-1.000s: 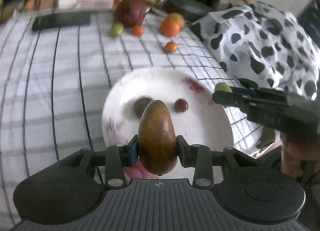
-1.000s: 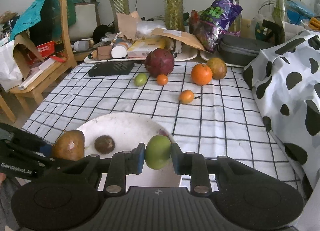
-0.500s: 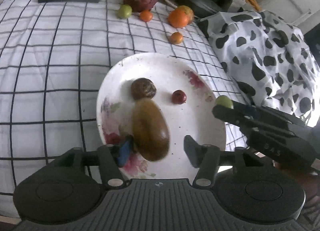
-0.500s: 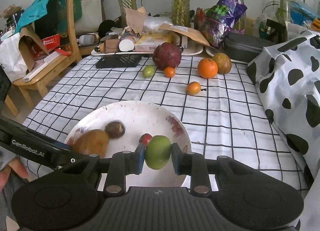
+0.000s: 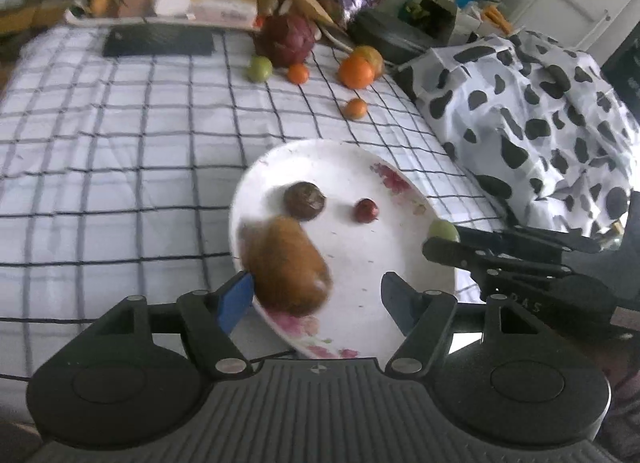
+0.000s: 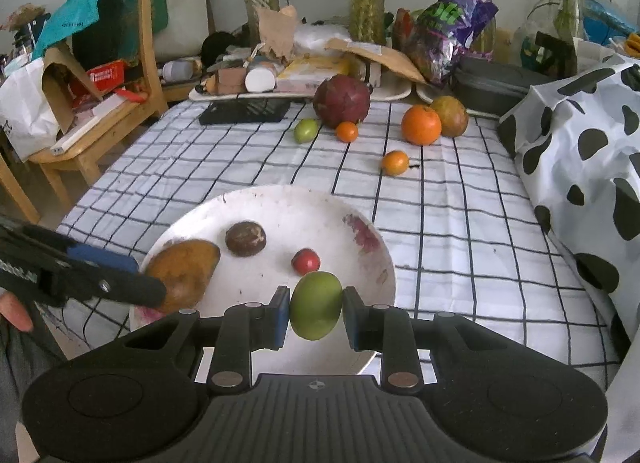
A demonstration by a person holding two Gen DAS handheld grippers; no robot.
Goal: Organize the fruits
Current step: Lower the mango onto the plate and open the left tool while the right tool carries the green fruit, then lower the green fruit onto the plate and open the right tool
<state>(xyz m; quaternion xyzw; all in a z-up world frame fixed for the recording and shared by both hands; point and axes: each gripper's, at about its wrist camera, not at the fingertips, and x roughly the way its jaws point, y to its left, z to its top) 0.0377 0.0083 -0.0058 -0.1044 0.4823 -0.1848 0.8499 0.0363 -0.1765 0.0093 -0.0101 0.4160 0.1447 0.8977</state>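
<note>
A brown mango (image 5: pixel 286 265) (image 6: pixel 182 273) lies on the near left part of the white flowered plate (image 5: pixel 352 167) (image 6: pixel 280 199). My left gripper (image 5: pixel 318 297) hovers over it with jaws opening, and the pads no longer press the mango. A dark round fruit (image 5: pixel 305 200) (image 6: pixel 245 238) and a small red fruit (image 5: pixel 366 210) (image 6: pixel 305 261) also lie on the plate. My right gripper (image 6: pixel 316 317) is shut on a green fruit (image 6: pixel 317 305) (image 5: pixel 442 230) above the plate's near rim.
At the far end of the checked tablecloth (image 6: pixel 460 223) sit a dark red dragon fruit (image 6: pixel 342 101), a small green fruit (image 6: pixel 306 130), three oranges (image 6: pixel 421 125) and a brownish fruit (image 6: pixel 450 115). A cow-print cloth (image 6: pixel 580 151) rises on the right. Clutter and a wooden chair (image 6: pixel 100 111) stand behind.
My left gripper let go of the mango, which now lies on the plate, and drew back and up. My right gripper carried the green fruit further over the plate.
</note>
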